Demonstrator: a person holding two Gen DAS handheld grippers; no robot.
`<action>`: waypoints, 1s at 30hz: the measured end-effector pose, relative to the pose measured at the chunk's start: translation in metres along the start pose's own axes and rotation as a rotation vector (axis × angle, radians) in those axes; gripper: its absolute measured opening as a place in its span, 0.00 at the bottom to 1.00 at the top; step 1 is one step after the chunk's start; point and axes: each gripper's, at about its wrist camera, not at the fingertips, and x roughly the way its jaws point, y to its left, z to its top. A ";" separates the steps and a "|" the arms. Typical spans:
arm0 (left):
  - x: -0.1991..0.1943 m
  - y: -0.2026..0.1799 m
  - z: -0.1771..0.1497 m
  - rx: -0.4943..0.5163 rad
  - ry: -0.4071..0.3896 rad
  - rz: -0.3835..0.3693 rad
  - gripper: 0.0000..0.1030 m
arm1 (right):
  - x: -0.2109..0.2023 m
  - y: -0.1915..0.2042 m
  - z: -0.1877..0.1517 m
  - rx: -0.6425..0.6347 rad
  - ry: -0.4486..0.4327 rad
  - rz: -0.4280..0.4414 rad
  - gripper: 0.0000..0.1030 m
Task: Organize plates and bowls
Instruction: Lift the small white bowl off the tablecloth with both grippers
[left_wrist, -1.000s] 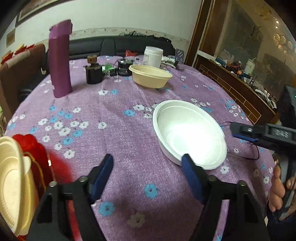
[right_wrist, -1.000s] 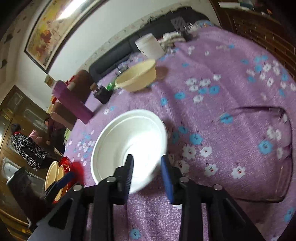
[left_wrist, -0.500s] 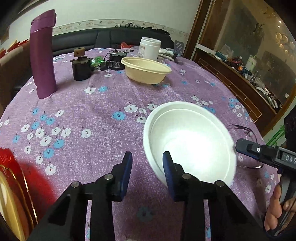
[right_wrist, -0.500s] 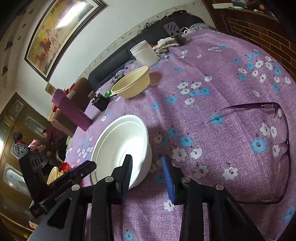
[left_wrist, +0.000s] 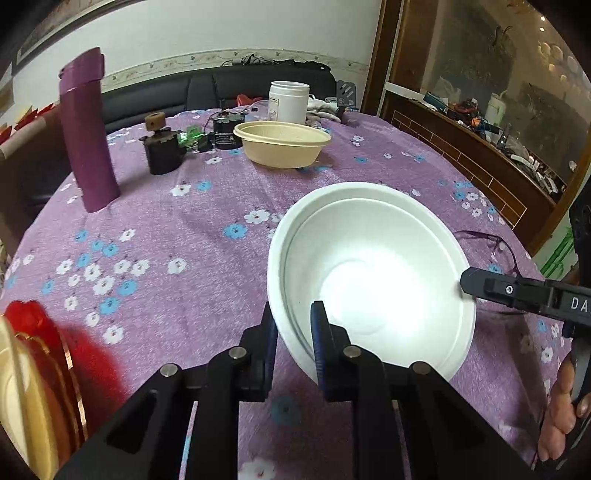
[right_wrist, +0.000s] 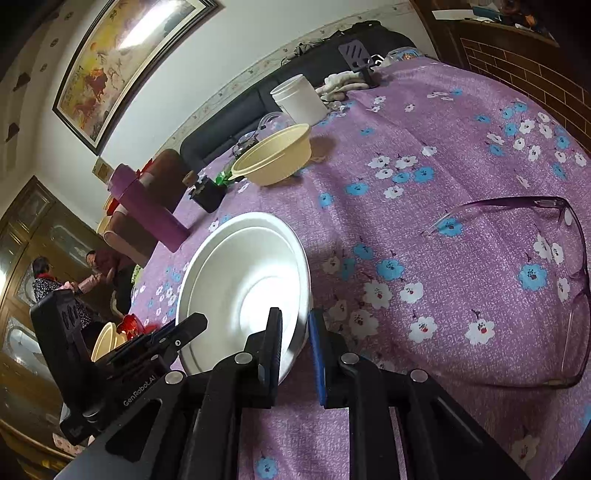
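Observation:
A white bowl (left_wrist: 373, 273) sits tilted on the purple flowered tablecloth; it also shows in the right wrist view (right_wrist: 243, 280). My left gripper (left_wrist: 293, 332) is shut on its near-left rim. My right gripper (right_wrist: 295, 343) is shut on its opposite rim, and its finger shows in the left wrist view at the bowl's right edge. A beige bowl (left_wrist: 282, 144) stands farther back, also in the right wrist view (right_wrist: 275, 158). Beige plates (left_wrist: 18, 402) stand at the far left edge.
A tall purple flask (left_wrist: 86, 129), a dark small jar (left_wrist: 160, 149), a black jar (left_wrist: 227, 129) and a white tub (left_wrist: 288, 98) stand at the back. Purple-framed glasses (right_wrist: 535, 288) lie right of the white bowl. A red object (left_wrist: 48, 350) sits beside the plates.
My left gripper moved in from open to shut on the white bowl's rim. My right gripper also closed on the rim. The bowl is now tilted.

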 end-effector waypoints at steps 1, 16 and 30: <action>-0.004 0.002 -0.003 -0.004 0.008 0.002 0.17 | -0.001 0.002 -0.001 -0.003 0.008 0.005 0.15; -0.012 0.023 -0.017 -0.040 0.012 0.017 0.18 | 0.014 0.026 -0.018 -0.093 0.042 -0.033 0.17; -0.017 0.010 -0.019 0.023 -0.051 0.106 0.18 | 0.013 0.035 -0.025 -0.165 0.013 -0.079 0.14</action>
